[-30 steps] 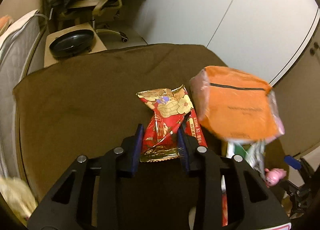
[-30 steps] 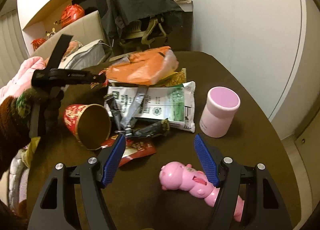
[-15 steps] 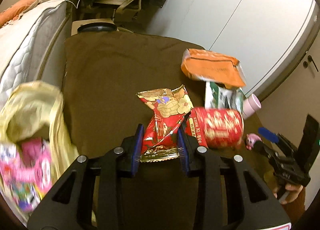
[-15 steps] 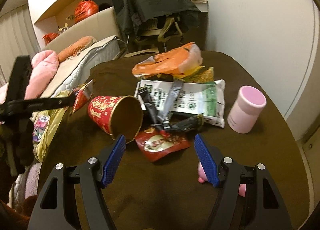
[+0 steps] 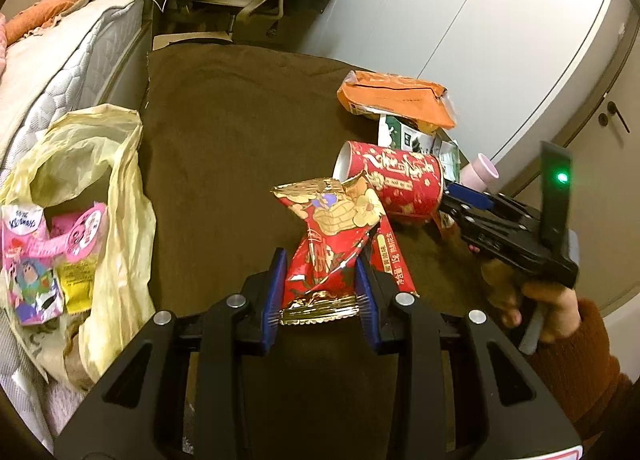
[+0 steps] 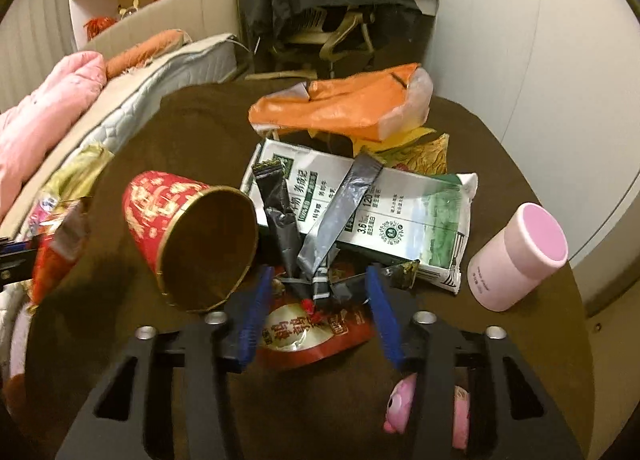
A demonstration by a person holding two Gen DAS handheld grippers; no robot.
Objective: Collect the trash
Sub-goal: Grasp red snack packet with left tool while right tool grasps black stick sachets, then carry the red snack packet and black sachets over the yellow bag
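Observation:
My left gripper (image 5: 320,256) is shut on a crumpled red and gold snack wrapper (image 5: 332,220), held above the brown table (image 5: 240,120). To its left a yellow plastic bag (image 5: 116,164) hangs open with wrappers inside. My right gripper (image 6: 319,272) is low over the trash pile and its jaws are closing. A red foil pouch (image 6: 308,334) and dark sachets (image 6: 284,228) lie between them, with no pad clearly pressing. A red paper cup (image 6: 188,228) lies on its side just left of that gripper. In the left wrist view the right gripper (image 5: 464,196) reaches in beside the cup (image 5: 400,180).
An orange bag (image 6: 344,104) and a white and green package (image 6: 400,212) lie further back in the pile. A pink cup (image 6: 520,256) stands at the right. A pink toy (image 6: 400,404) lies under the right gripper. A mattress (image 5: 60,72) borders the table's left edge.
My left gripper carried the wrapper leftward, bringing the yellow bag into view. My right gripper moved forward and down over the red pouch, and its jaws narrowed.

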